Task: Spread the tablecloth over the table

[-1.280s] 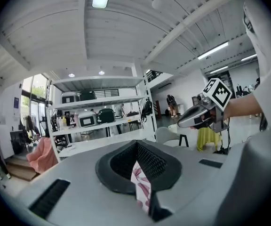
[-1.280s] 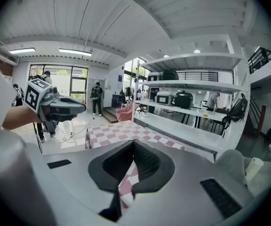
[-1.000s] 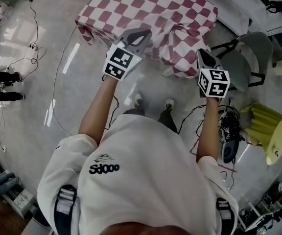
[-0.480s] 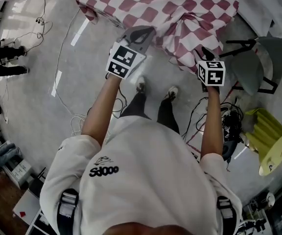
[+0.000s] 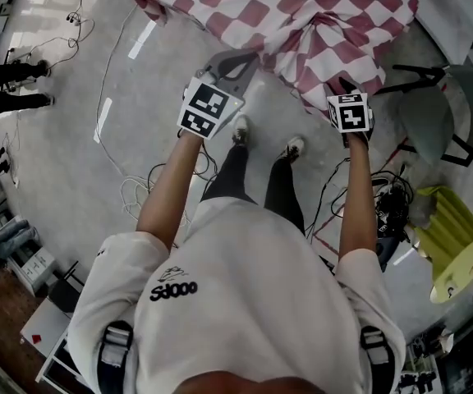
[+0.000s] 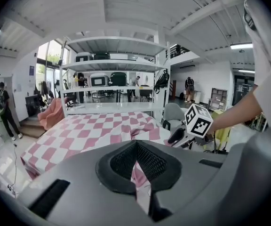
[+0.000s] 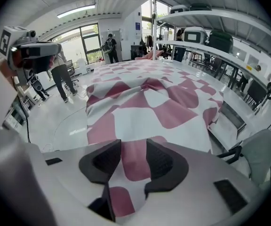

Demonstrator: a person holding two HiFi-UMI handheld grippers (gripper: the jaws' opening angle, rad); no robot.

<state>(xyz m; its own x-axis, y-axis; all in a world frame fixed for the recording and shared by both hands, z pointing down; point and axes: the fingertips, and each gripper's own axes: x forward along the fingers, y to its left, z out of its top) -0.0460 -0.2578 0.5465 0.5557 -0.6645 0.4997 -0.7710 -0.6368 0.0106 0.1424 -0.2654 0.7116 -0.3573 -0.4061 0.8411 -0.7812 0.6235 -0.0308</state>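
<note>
- My left gripper has its fingers squeezed shut on a thin bit of the cloth. That bit pokes down between them, low in the middle of the left gripper view.
- My right gripper is opening. Its fingers stand wide apart. The cloth shows in the gap between them, but the fingers do not press on it.
- In the head view the cloth is at the top of the frame. It has red and white squares. It lies spread out up there and hangs down on the near side.
- The cloth is not all flat. A bump of folds sits at the top right of the head view, just above my right gripper. In the right gripper view the same bump is a ridge in the upper middle.
- In the head view my left gripper is in the upper middle, just beside the hanging edge of the cloth. My right gripper is to the right of it, at the hanging corner.
- Both my arms reach up the frame. My shoes show between them on the grey floor.
- A grey chair stands at the right edge of the head view, near the cloth. A yellow thing lies below it, at the lower right.
- Thin cables curl on the floor at the left.
- In the left gripper view a white shelf stands behind the cloth, in the upper middle.
</note>
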